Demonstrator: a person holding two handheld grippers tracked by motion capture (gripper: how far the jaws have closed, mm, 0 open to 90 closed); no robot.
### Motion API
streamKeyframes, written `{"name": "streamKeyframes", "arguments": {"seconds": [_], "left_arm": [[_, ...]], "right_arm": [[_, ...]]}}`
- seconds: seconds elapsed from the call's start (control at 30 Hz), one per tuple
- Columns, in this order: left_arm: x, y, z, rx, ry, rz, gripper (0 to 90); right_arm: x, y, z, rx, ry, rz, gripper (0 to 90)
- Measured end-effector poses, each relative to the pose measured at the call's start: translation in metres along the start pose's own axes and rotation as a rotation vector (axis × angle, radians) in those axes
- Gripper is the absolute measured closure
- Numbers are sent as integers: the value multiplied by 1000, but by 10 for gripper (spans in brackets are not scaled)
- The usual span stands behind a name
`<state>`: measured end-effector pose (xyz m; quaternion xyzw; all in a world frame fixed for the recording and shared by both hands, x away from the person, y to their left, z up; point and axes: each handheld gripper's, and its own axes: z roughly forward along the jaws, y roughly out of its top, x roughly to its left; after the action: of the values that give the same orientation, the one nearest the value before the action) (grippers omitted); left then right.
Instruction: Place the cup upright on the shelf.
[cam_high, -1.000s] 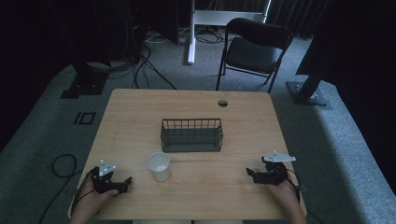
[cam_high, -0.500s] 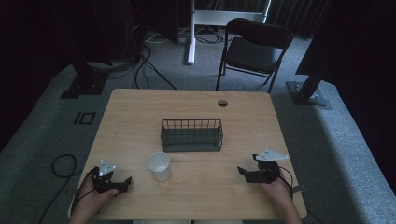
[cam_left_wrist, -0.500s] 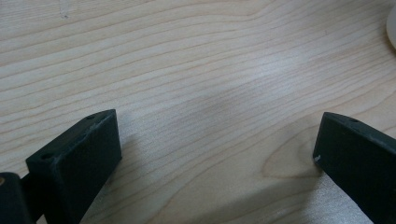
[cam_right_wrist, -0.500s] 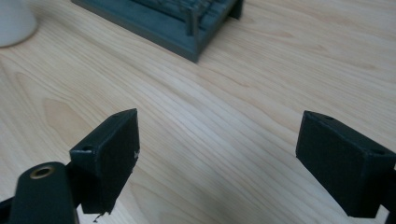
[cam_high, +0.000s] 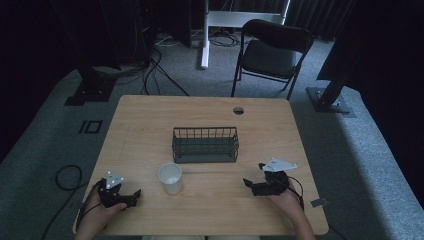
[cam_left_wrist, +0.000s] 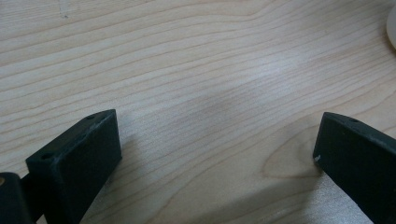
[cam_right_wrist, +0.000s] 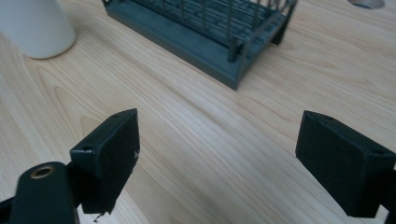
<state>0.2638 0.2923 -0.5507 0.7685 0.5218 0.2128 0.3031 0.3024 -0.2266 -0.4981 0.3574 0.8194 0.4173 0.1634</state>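
The white cup (cam_high: 170, 178) stands upright at lower centre of the high view, between the two grippers, just below the wire basket (cam_high: 205, 144). It looks light, thin-walled and easy to crush or tip, so a gentle pinch across the rim or upper wall seems best. The left gripper (cam_high: 131, 196) and right gripper (cam_high: 248, 184) are both spread wide, holding nothing.

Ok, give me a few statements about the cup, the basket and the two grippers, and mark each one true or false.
1. The white cup stands upright on the table. True.
2. The cup sits inside the wire basket. False: it stands outside, on the near side.
3. The right gripper has its jaws apart with nothing between them. True.
4. The left gripper grips the cup. False: it is open, apart from the cup.
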Motion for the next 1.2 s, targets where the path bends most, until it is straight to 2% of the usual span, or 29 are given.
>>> {"name": "streamKeyframes", "arguments": {"seconds": [0.67,1.2], "left_arm": [[0,0,0,0,0,0,12],[0,0,0,0,0,-1,12]], "right_arm": [[31,21,26,-3,90,-66,141],[54,33,48,-3,140,-107,141]]}}
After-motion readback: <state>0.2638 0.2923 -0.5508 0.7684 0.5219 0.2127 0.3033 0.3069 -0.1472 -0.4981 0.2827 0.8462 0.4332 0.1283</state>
